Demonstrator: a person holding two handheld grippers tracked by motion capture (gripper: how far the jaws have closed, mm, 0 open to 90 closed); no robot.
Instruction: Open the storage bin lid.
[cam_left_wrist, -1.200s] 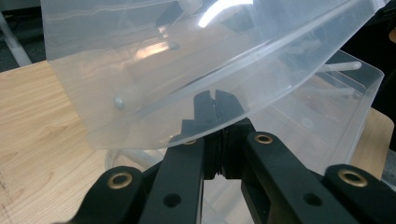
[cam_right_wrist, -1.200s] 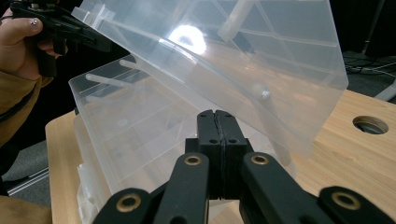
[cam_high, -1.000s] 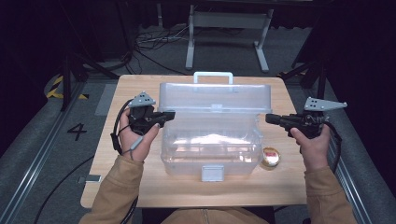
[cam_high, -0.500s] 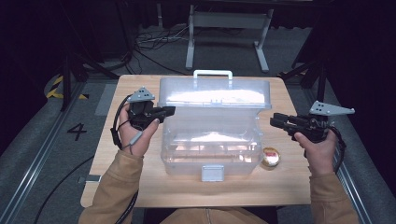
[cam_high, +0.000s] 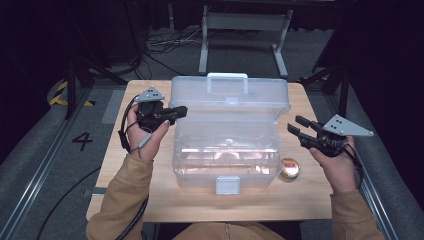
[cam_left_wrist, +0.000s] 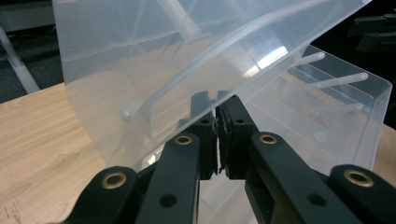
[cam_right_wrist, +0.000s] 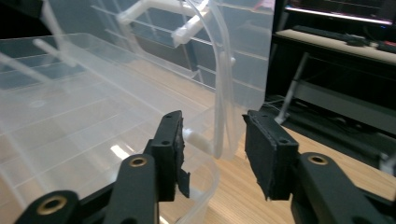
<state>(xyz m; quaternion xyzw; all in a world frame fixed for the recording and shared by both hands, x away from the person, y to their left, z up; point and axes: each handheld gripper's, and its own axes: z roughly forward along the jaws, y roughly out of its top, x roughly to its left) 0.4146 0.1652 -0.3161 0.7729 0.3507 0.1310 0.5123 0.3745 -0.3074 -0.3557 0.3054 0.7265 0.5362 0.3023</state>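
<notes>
Clear plastic storage box (cam_high: 227, 150) with white front latch sits mid-table, open; its handled lid (cam_high: 230, 97) stands raised at the far edge.

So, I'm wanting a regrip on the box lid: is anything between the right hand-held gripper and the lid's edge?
Nothing visible. The edge of the lid stands between the jaws of the right hand-held gripper, which have just been opening; its pads don't press on it.

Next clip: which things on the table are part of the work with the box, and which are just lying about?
In the job:
- clear plastic box
- its raised lid, pinched at one edge by the left gripper
- right gripper, jaws just opening, lid edge loose between them

Lying about:
- small round gold tin beside the box
</notes>
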